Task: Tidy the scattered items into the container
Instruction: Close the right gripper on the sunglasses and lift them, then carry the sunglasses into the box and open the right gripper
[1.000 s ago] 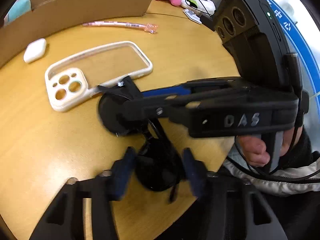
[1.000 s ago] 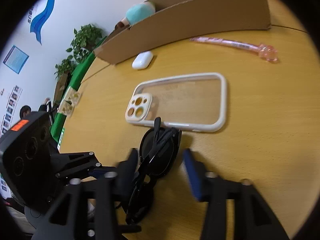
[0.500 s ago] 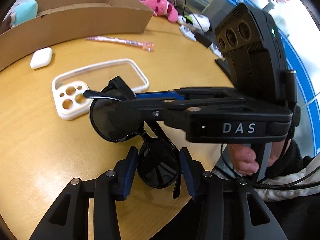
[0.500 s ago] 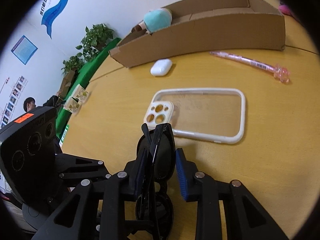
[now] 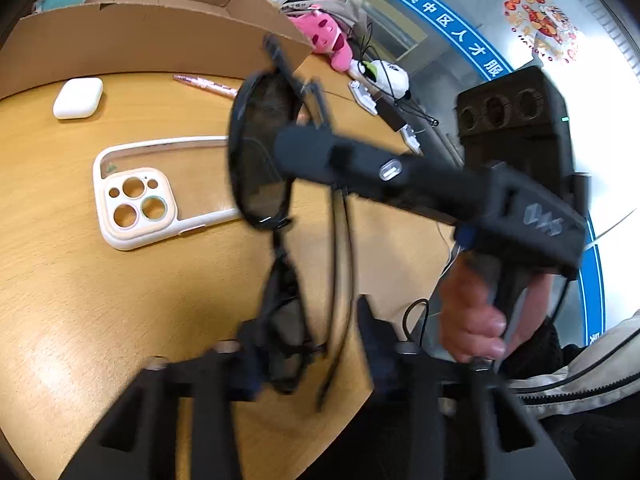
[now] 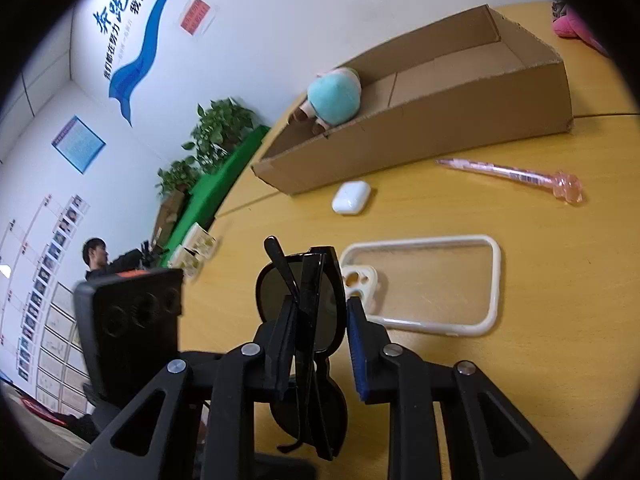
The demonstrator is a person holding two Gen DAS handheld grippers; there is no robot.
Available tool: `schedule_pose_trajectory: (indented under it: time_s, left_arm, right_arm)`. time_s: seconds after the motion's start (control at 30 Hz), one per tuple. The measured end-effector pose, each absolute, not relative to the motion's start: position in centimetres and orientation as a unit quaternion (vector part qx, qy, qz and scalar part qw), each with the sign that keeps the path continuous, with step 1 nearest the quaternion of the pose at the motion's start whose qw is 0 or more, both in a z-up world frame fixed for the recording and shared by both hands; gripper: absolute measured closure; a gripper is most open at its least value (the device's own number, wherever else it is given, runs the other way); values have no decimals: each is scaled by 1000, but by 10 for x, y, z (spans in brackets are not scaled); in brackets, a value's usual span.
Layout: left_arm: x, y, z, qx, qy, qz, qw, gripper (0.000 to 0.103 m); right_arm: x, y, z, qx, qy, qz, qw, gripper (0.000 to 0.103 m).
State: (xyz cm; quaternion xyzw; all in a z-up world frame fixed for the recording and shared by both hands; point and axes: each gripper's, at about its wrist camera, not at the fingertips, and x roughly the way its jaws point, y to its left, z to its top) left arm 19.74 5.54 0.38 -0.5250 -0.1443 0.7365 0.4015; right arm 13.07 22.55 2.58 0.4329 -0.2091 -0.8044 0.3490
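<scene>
Above the table (image 6: pixel 560 280), the right gripper (image 6: pixel 318 320) is pinching the folded sunglasses (image 6: pixel 316 292) by one lens while the left gripper (image 5: pixel 308 344) is standing spread around the lower lens, so the sunglasses may be swinging and slipping out before reaching the cardboard box (image 6: pixel 460 128).

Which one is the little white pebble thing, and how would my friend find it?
Start at the long cardboard box at the back of the wooden table. Just in front of its near wall, left of the pink pen, lies the earbud case. It is small, smooth, rounded and solid white, unlike the bigger see-through phone case nearby.
</scene>
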Motion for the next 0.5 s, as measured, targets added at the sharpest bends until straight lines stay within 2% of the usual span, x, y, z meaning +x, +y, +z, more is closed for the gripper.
schedule_pose_trajectory:
  time_s: [0.2, 0.5]
  left_arm:
    - [183, 51, 15, -512, -150, 743, 403, 78]
    - [137, 46, 54, -478, -137, 765, 410, 80]
  right_arm:
    - [122, 224, 39, 416, -212, -812, 351, 83]
    - [86, 214, 78, 382, -198, -827, 361, 83]
